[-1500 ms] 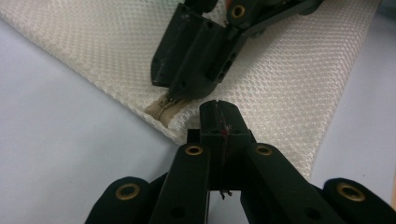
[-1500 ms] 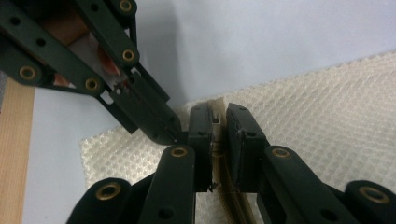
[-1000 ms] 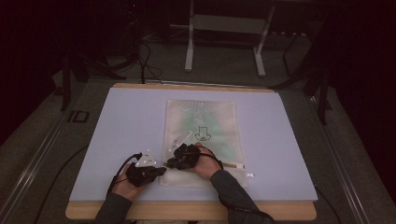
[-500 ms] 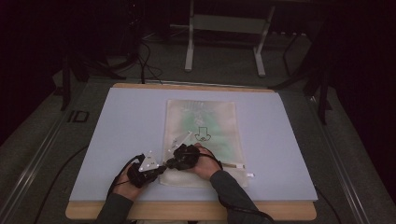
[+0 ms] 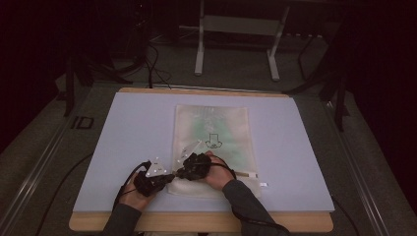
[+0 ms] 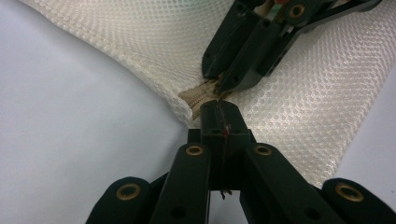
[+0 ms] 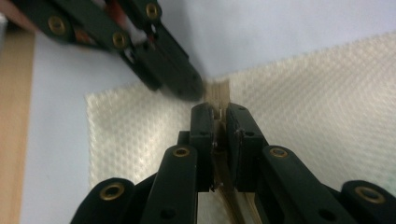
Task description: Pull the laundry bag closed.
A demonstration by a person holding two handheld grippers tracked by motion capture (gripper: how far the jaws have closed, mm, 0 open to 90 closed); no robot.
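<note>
Mesh bag (image 5: 211, 142) flat mid-table, zipper end (image 6: 198, 95) at its near-left corner. My left gripper (image 6: 219, 114) pinches fabric there, right gripper (image 7: 218, 116) clamps zipper tape just beside. Looks like unzip start; next needs steady pull apart, I guess.

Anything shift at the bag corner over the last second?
Nothing visibly changed. Both tongs, left and right, stay shut on the zipper end at the near left corner of the mesh bag, which lies flat on the table as before.
</note>
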